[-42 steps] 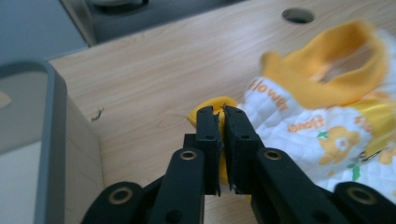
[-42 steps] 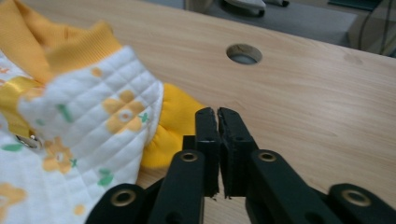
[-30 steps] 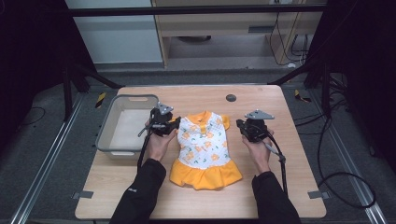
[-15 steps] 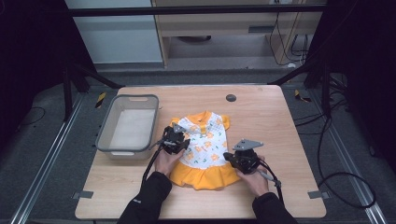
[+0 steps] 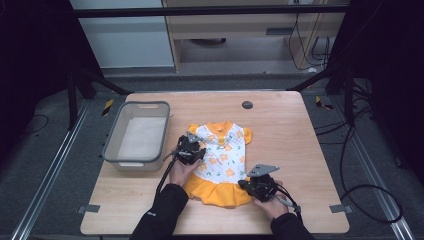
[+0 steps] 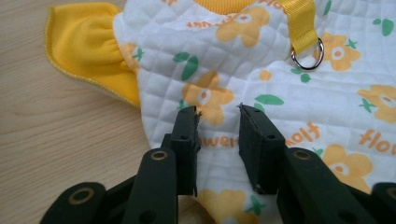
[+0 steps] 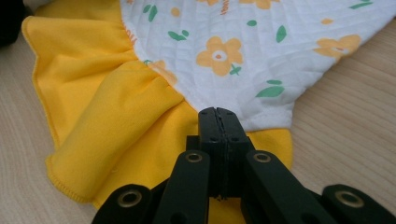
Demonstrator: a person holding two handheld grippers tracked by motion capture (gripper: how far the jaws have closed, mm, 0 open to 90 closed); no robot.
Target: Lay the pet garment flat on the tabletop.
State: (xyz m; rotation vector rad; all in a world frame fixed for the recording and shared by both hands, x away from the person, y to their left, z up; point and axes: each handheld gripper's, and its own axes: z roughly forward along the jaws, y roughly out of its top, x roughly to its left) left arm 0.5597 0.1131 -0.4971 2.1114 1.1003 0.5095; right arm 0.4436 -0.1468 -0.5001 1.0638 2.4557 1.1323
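A dress point(image 5: 220, 160) lies flat near the bench's point(image 5: 300, 150) middle, toward the front edge. A bin point(image 5: 137, 135) sits to its left, by the bench's left edge.

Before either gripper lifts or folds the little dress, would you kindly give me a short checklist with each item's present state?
1. Right gripper jaws closed at the orange skirt hem of the white quilted flower-print dress: ok.
2. Fabric truly pinched between them: cannot tell.
3. Left gripper closed on the dress: not ok, jaws open over the bodice.
4. Metal D-ring away from the left jaws: ok.
5. Grey plastic bin apart from the dress: ok.
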